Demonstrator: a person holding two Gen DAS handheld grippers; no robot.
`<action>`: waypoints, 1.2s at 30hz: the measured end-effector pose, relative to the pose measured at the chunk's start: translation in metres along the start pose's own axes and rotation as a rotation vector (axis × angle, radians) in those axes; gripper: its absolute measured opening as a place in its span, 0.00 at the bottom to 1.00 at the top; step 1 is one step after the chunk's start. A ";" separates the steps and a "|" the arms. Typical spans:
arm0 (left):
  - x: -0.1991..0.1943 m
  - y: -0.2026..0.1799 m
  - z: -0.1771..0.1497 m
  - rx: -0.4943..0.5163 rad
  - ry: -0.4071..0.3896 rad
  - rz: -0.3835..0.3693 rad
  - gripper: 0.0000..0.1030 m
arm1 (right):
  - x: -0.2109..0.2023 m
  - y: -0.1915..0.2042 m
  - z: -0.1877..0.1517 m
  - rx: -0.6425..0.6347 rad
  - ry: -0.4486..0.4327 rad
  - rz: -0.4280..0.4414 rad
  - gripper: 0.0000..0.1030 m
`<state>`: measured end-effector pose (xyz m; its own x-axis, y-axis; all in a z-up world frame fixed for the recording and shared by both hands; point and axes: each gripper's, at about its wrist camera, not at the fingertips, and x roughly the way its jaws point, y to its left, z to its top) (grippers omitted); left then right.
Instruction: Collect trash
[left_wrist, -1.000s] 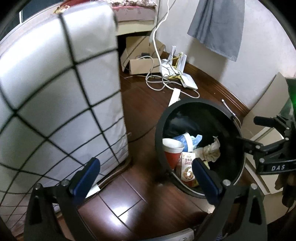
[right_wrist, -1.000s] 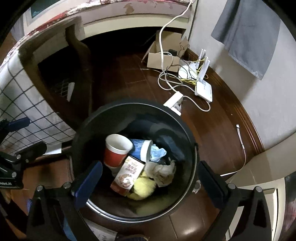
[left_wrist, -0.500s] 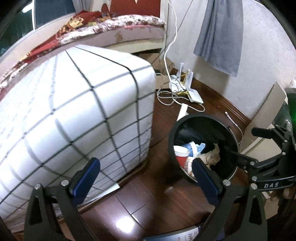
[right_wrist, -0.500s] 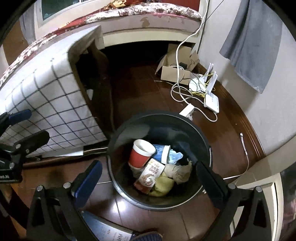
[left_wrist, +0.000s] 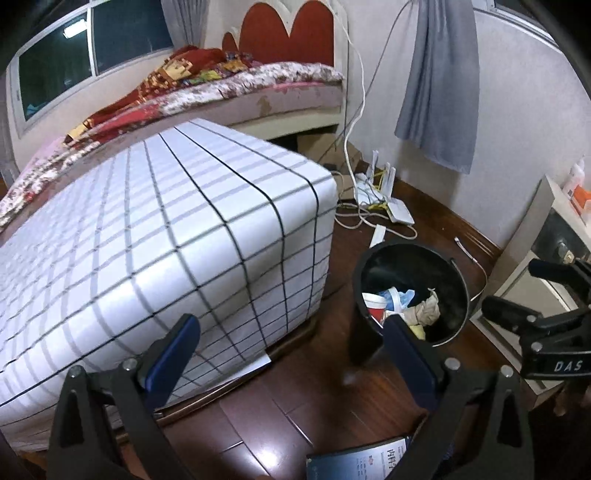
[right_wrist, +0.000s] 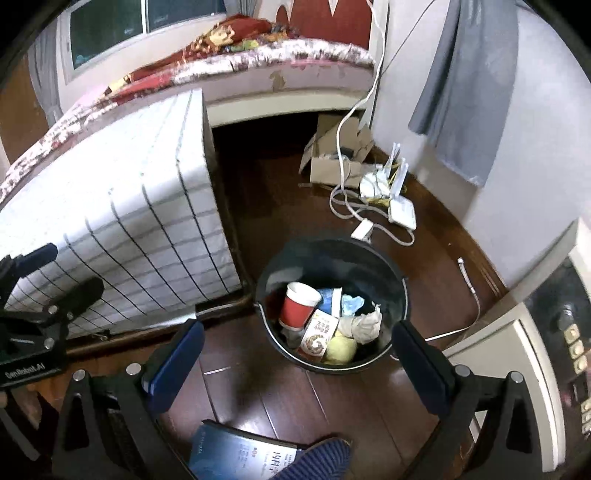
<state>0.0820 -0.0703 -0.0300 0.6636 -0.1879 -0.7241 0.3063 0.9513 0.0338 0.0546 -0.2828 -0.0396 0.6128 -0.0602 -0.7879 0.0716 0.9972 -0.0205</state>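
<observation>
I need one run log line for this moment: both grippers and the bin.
left gripper: open, empty | right gripper: open, empty | bin: upright on floor, holds red cup, crumpled paper

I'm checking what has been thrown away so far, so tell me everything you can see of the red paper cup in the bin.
The red paper cup has a red outer wall and a white rim and inside, and looks empty. It leans tilted with its mouth up, on the left side of the black bucket, resting on other trash beside a printed carton and blue plastic. Neither gripper touches it.
</observation>
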 end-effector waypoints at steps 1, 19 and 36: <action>-0.008 0.003 0.001 -0.005 -0.009 0.005 0.97 | -0.010 0.004 0.001 -0.002 -0.017 -0.002 0.99; -0.129 0.022 -0.008 -0.044 -0.185 0.070 0.98 | -0.138 0.054 -0.004 -0.071 -0.207 0.003 0.99; -0.181 0.023 -0.012 -0.046 -0.293 0.064 0.99 | -0.190 0.072 -0.007 -0.103 -0.307 -0.002 0.99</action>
<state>-0.0395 -0.0119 0.0932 0.8511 -0.1832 -0.4920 0.2306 0.9724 0.0367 -0.0627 -0.1992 0.1043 0.8228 -0.0571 -0.5655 0.0027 0.9953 -0.0966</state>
